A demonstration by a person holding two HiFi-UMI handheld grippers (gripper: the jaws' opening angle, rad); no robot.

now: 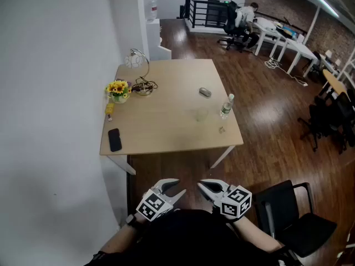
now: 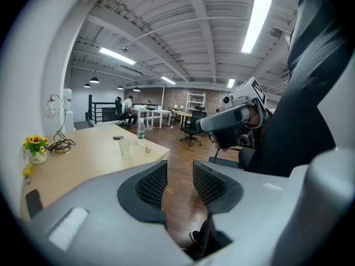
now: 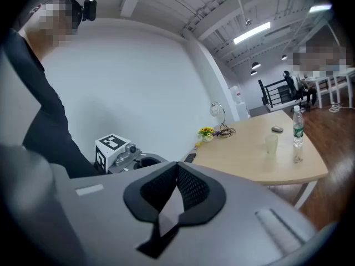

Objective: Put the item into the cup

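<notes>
A clear plastic cup (image 1: 201,114) stands on the wooden table (image 1: 166,134), right of its middle. A small pale item (image 1: 222,129) lies near the table's front right edge, in front of a water bottle (image 1: 225,107). Both grippers hang below the table's near edge, close to the person's body and far from the cup. My left gripper (image 1: 176,188) is open and holds nothing. My right gripper (image 1: 205,188) has its tips together and holds nothing. The left gripper view shows the cup (image 2: 123,147) and the item (image 2: 147,149). The cup (image 3: 270,144) also shows in the right gripper view.
On the table lie a grey oval object (image 1: 205,92) at the back right, a black phone (image 1: 114,139) at the front left, a flower pot (image 1: 117,91), a lamp (image 1: 136,60) and cables (image 1: 144,86). A white wall runs along the left. A black chair (image 1: 288,215) stands at the right.
</notes>
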